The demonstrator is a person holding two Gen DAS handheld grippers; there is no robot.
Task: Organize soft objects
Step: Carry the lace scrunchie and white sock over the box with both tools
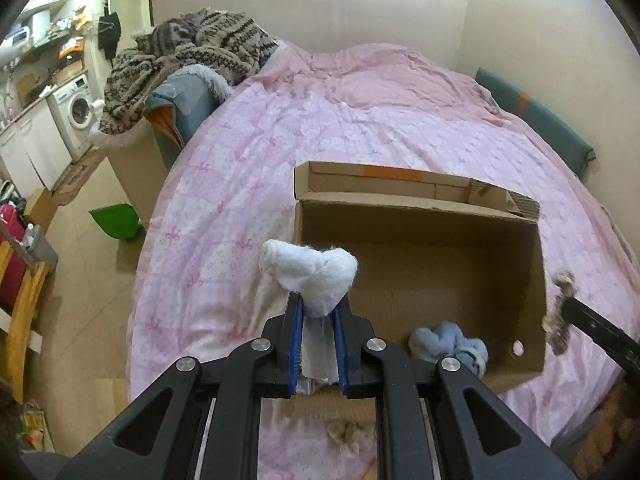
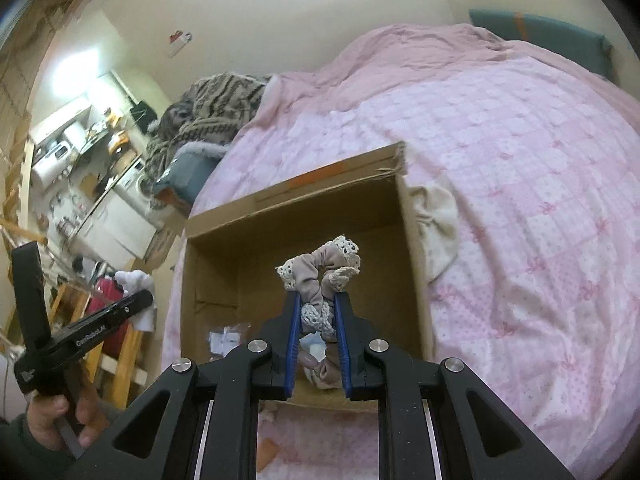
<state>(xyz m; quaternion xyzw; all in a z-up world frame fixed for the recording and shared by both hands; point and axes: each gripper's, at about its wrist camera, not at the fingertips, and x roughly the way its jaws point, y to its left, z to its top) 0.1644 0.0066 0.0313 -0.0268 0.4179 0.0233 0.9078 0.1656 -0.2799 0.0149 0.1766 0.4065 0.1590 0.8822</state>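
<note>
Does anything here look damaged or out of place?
Yes. The cardboard box on the pink bedspread has a torn, ragged far-right corner with corrugation exposed. A cream cloth lies crumpled outside its right wall, and a fluffy tan item sits on the bed outside the box.

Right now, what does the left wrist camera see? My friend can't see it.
The left gripper pinches a white fluffy sock above an open cardboard box on a pink bed. A blue fuzzy thing lies inside the box.
</note>
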